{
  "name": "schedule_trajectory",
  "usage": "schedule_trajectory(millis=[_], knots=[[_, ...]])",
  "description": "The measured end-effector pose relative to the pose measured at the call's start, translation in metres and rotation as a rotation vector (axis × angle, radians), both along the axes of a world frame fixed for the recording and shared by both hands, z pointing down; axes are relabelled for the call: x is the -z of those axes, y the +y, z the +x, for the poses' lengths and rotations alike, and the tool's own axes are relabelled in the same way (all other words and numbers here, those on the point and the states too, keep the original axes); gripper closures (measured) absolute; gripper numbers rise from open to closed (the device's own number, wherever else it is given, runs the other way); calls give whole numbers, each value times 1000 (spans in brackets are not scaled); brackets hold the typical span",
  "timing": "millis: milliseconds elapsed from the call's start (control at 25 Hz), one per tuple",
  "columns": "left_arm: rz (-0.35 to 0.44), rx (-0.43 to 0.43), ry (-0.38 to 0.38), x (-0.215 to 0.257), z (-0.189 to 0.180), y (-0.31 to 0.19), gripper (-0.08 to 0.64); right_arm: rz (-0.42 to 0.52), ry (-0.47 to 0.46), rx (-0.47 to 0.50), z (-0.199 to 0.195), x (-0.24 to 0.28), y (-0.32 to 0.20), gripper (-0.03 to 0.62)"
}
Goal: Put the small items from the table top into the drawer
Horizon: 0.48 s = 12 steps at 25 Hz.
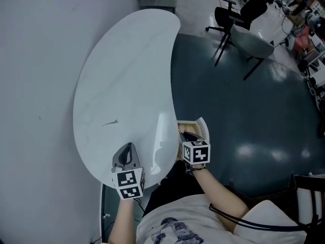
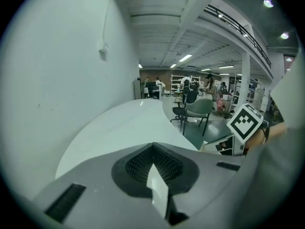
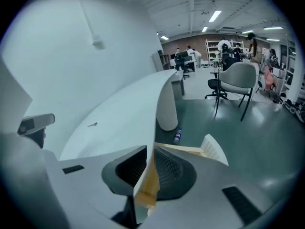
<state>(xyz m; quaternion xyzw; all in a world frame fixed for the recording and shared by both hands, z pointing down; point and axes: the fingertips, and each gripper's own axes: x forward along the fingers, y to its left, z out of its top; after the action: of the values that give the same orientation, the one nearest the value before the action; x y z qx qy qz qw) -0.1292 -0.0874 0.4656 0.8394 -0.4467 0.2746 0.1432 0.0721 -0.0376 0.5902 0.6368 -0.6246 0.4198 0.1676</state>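
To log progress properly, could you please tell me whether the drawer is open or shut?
Open: the drawer juts out past the edge of the table, wooden rim and white front exposed.

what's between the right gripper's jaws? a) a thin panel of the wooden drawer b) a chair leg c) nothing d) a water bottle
a: the right gripper presses its jaws on a thin panel, white on one side and wood on the other, that runs on into the drawer.
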Motion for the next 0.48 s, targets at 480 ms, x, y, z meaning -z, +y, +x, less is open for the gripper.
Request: schedule_trajectory(millis=[480], knots=[[53,208,36,37,-108,31,525,191,-24,365,-150,107,-17,551]])
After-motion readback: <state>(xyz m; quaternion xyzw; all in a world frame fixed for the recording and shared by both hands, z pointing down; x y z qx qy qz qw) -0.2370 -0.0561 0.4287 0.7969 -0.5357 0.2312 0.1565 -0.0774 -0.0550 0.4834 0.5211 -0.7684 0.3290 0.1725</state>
